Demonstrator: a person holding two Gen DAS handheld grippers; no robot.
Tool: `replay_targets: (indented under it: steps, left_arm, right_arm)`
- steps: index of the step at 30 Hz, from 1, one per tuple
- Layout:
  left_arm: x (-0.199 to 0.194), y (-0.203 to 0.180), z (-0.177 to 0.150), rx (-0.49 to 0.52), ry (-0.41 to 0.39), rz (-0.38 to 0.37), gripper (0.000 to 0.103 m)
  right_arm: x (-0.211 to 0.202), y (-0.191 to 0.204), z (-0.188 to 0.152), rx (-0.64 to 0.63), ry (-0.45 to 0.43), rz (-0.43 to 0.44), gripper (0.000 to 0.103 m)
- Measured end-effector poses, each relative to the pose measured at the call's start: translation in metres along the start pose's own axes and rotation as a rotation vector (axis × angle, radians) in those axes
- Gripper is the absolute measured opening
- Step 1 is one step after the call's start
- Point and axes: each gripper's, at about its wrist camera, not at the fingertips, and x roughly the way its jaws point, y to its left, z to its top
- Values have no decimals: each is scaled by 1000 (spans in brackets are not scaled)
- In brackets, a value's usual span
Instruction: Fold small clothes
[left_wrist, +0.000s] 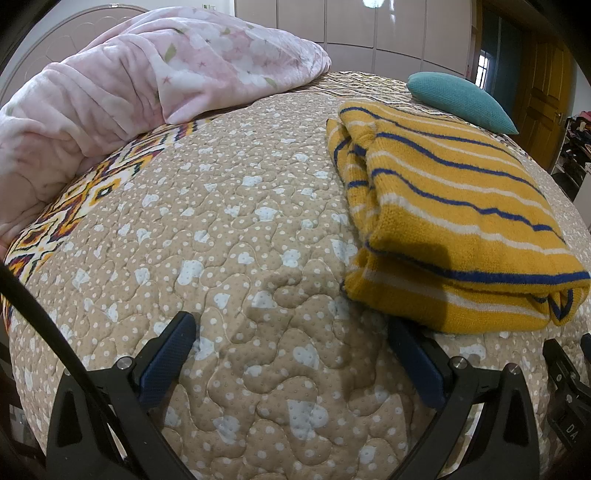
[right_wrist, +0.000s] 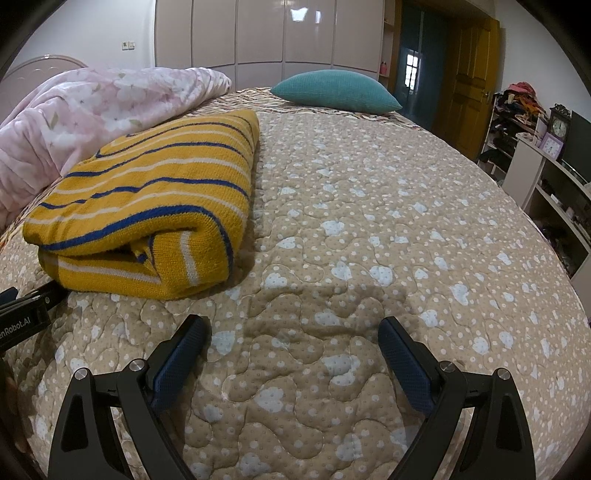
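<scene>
A yellow sweater (left_wrist: 454, 218) with blue and white stripes lies folded into a thick rectangle on the tan quilted bedspread (left_wrist: 229, 229). It sits toward the middle of the bed, its near folded edge just beyond both tools.

The left gripper (left_wrist: 291, 332) hangs low over bare quilt with its jaws spread wide and nothing between them; its right finger (left_wrist: 413, 362) sits just beside the sweater's near-left corner, and I cannot tell if it touches. The right gripper (right_wrist: 291, 336) is likewise released over empty quilt, to the right of the sweater and clear of it.

Farther back on the left, a pink floral blanket (left_wrist: 147, 85) is heaped up. A teal cushion (right_wrist: 336, 92) rests at the far edge.
</scene>
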Motion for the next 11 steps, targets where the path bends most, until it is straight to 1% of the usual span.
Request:
replay_targets:
  steps: [11]
  left_arm:
    - [-1, 0, 0, -2, 0, 0, 103]
  right_arm:
    - [0, 0, 0, 1, -1, -1, 97]
